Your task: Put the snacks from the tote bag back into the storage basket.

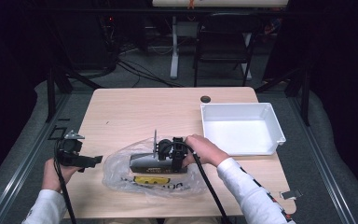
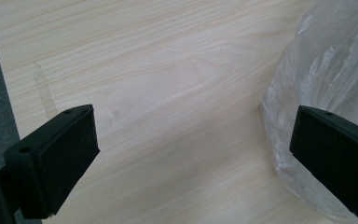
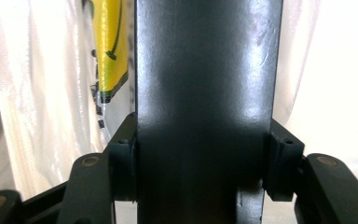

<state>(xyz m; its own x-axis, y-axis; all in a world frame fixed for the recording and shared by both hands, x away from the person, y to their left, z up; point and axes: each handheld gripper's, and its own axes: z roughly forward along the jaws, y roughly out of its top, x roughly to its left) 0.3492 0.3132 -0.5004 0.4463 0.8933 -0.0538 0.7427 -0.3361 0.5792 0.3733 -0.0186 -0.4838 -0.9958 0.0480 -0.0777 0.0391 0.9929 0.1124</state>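
A dark grey metal block sits in my right gripper, which is shut on it with a pad pressed against each side. Under the block lies a crumpled clear plastic bag with a yellow label, near the table's front edge. My left gripper stands open at the bag's left, its jaws wide apart over bare wood. The bag's edge reaches its right-hand jaw.
A white plastic bin stands on the right of the wooden table. A round cable hole is at the back edge, a small metal clip at the front right corner. A chair stands beyond the table.
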